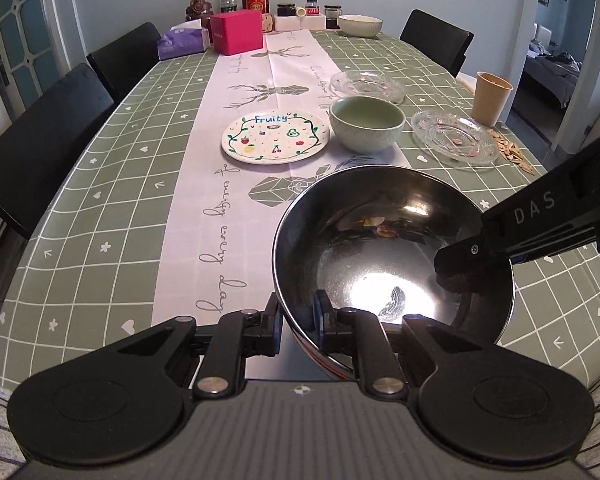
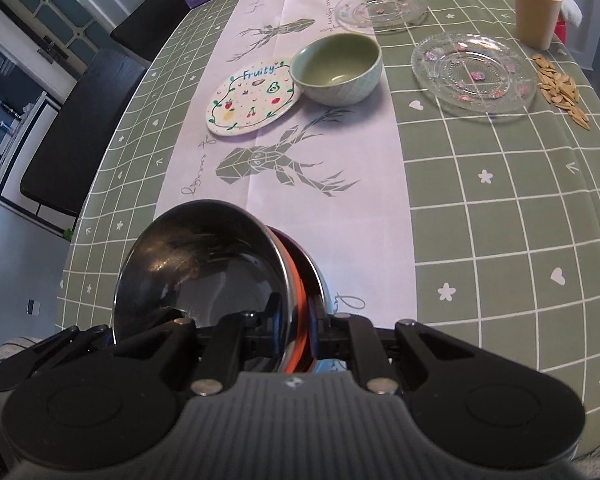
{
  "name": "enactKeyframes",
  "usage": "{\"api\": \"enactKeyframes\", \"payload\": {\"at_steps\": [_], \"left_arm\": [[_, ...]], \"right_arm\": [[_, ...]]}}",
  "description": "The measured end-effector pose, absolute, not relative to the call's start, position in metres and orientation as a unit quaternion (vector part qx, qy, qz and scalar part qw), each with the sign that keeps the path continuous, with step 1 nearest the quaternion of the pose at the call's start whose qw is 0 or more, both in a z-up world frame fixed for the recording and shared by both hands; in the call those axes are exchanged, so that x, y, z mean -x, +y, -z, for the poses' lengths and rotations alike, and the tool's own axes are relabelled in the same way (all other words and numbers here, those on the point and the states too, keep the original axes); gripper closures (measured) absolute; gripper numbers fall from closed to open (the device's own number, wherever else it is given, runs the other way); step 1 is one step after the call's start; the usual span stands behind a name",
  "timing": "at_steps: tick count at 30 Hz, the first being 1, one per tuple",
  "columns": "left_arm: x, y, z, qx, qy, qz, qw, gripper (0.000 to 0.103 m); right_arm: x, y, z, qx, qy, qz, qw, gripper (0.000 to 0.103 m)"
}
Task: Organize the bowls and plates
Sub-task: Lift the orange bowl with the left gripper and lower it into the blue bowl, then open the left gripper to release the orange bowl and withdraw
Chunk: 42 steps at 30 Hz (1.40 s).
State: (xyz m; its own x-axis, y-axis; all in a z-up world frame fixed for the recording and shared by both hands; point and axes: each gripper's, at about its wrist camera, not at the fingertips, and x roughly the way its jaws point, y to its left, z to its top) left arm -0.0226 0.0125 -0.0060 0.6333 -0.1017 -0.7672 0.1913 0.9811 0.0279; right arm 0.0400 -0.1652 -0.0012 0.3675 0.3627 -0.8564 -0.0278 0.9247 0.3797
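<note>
Room's evenly lit w/ soft daylight, a bit dim and cool; a hard white glare spot sits in the bottom of the steel bowl (image 1: 392, 248), w/ dark reflections around it. Shadows under the green bowl (image 2: 336, 68) are faint and soft. Both views bend hard at the edges, so the table (image 1: 100, 200) bulges; focus is sharp mid-frame, corners go dark.
</note>
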Motion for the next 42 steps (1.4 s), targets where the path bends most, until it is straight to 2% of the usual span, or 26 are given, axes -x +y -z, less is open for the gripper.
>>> {"api": "enactKeyframes", "payload": {"at_steps": [10, 19, 24, 26, 28, 32, 35, 38, 42], "left_arm": [[0.022, 0.012, 0.006, -0.064, 0.416, 0.088, 0.903, 0.084], [0.02, 0.014, 0.004, -0.055, 0.418, 0.079, 0.904, 0.084], [0.018, 0.014, 0.006, -0.055, 0.422, 0.081, 0.901, 0.085], [0.018, 0.013, 0.007, -0.059, 0.421, 0.079, 0.902, 0.085], [0.019, 0.011, 0.006, -0.068, 0.415, 0.076, 0.904, 0.089], [0.018, 0.015, 0.005, -0.057, 0.413, 0.079, 0.905, 0.09], [0.021, 0.012, 0.004, -0.073, 0.399, 0.072, 0.911, 0.087], [0.024, 0.006, 0.008, -0.11, 0.378, 0.061, 0.917, 0.081], [0.022, 0.007, 0.017, -0.112, 0.391, 0.07, 0.911, 0.074]], "right_arm": [[-0.038, -0.153, -0.003, -0.099, 0.542, -0.137, 0.823, 0.082], [-0.021, -0.128, -0.013, 0.019, 0.497, -0.137, 0.857, 0.082], [-0.016, -0.128, -0.019, 0.028, 0.478, -0.124, 0.869, 0.082], [-0.009, -0.122, -0.023, 0.057, 0.448, -0.119, 0.884, 0.083], [0.001, -0.113, -0.026, 0.097, 0.413, -0.116, 0.898, 0.083], [0.003, -0.107, -0.018, 0.09, 0.425, -0.13, 0.891, 0.088], [0.002, -0.106, -0.013, 0.104, 0.415, -0.126, 0.895, 0.092], [0.004, -0.106, -0.012, 0.093, 0.408, -0.127, 0.899, 0.091], [0.008, -0.115, -0.015, 0.058, 0.387, -0.134, 0.91, 0.09]]}}
